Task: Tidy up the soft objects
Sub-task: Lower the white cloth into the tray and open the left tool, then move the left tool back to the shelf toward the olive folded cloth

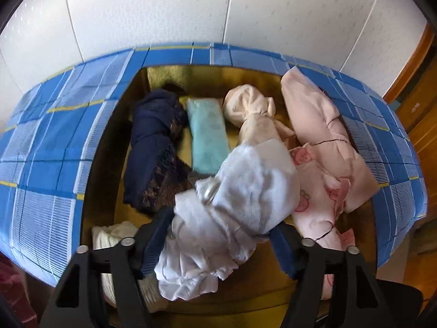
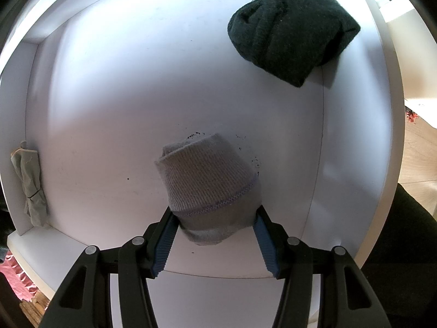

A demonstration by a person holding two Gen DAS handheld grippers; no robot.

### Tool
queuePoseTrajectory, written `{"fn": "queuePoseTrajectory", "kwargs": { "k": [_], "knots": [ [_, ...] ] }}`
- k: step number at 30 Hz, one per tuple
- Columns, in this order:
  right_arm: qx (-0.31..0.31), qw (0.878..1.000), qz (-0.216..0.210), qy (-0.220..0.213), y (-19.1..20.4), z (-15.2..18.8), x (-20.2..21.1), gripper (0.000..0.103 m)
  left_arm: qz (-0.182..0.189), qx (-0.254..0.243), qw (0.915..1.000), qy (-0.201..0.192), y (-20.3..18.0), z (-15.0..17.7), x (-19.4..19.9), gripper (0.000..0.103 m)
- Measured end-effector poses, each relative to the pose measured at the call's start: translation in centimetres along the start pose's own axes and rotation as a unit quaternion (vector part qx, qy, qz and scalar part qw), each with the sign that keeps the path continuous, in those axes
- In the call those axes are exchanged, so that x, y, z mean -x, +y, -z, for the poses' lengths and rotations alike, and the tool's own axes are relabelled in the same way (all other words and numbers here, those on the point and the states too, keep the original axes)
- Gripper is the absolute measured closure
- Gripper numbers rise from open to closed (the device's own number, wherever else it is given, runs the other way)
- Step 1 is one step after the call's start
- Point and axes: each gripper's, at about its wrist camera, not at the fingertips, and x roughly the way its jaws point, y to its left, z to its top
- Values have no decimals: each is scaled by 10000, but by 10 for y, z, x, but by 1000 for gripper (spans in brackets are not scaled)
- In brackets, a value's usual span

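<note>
- In the left wrist view the left gripper [image 1: 218,243] is at the bottom centre of the frame, over a gold-coloured box [image 1: 153,82] that stands on a blue checked cloth [image 1: 54,125].
- A white bundle of cloth [image 1: 232,213] lies between its two blue pads [image 1: 157,239]. The jaws stand rather wide; the cloth touches both pads, but I cannot tell if they press on it or have let it go.
- In the box there are already a dark navy roll [image 1: 155,142], a light teal piece [image 1: 207,139], a cream knotted bundle [image 1: 251,112] and pink garments [image 1: 325,147] at the right side.
- My judgement: the step in hand is to lay the white bundle into the box, in the lower centre beside the other rolls. The next move asks to open the jaws fully and lift straight away, so that no fold catches on a pad.
- In the right wrist view the right gripper [image 2: 215,224] is at the bottom centre and clamps a grey folded sock [image 2: 207,180] by its lower end, the jaws about half closed on it, over a white shelf surface [image 2: 123,82].
- A dark green knitted piece [image 2: 292,32] lies in the upper right, well apart from the sock.
- The sock probably waits for its turn; it needs a free place afterwards.
</note>
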Motion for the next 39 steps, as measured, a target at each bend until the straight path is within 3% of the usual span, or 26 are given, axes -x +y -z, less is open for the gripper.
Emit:
{"fn": "queuePoseTrajectory", "kwargs": {
  "k": [3,15,23,28,31,39],
  "knots": [
    [-4,10000,-1,8,0,0,0,47,21,-94,9996,-264,-3,-1,15,17],
    [3,10000,19,14,3,2,4,47,258,58,9955,-906,12,21,62,16],
    [3,10000,22,16,3,2,3,47,459,30,9883,-1455,16,64,96,12],
    [-3,10000,29,21,4,3,3,47,434,-266,9805,-1896,7,106,118,6],
    [3,10000,41,21,5,4,2,47,384,-397,9817,-1822,3,129,112,4],
    [-25,10000,6,25,7,7,1,47,280,-264,9969,-684,4,181,42,3]
  ]
}}
